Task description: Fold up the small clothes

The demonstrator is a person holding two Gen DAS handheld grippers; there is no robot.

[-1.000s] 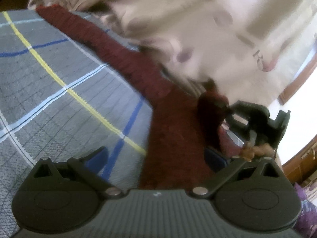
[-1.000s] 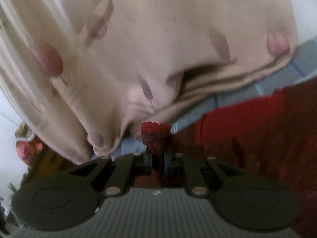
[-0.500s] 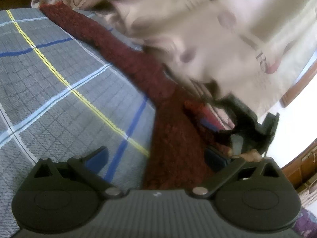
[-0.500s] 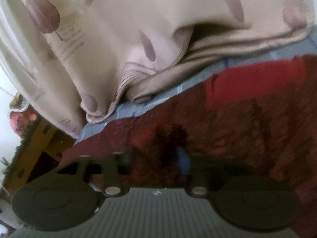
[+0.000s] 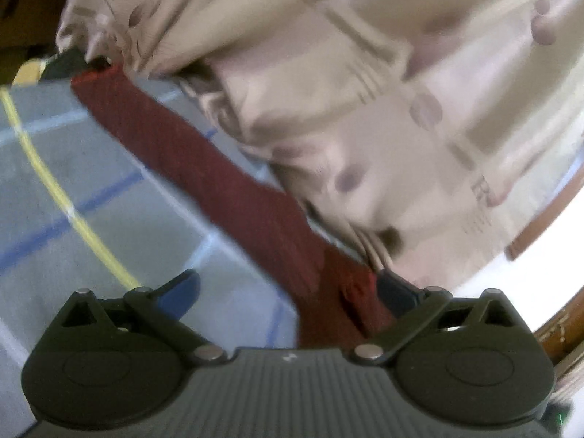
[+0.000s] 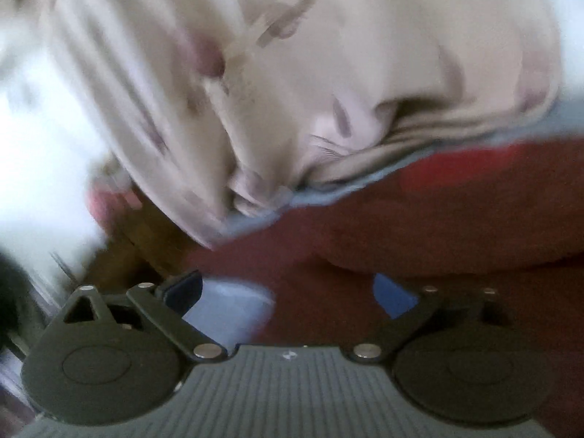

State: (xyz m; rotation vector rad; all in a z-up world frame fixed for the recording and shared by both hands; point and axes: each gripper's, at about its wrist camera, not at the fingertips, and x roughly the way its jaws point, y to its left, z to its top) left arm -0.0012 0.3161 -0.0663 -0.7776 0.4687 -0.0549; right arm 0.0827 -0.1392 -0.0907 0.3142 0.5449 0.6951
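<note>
Maroon knit garment [image 5: 233, 182] lying on checked bedsheet [image 5: 73, 219], long axis running diagonally away toward far left, beige curtain [image 5: 365, 91] alongside; near end sitting betw left gripper [image 5: 288, 288] fingers, spread apart, not clamping; right gripper [image 6: 288, 288] jaws just opening, nothing pinched, cloth lying ahead & to right

Each camera sits just behind its own tool, looking forward and slightly down, close over the bed; the left view [image 5: 288, 292] follows the maroon garment [image 5: 219, 182] toward the beige patterned cloth [image 5: 365, 91]; the right view [image 6: 288, 292] shares both, nearer the cloth [image 6: 328, 73].
</note>
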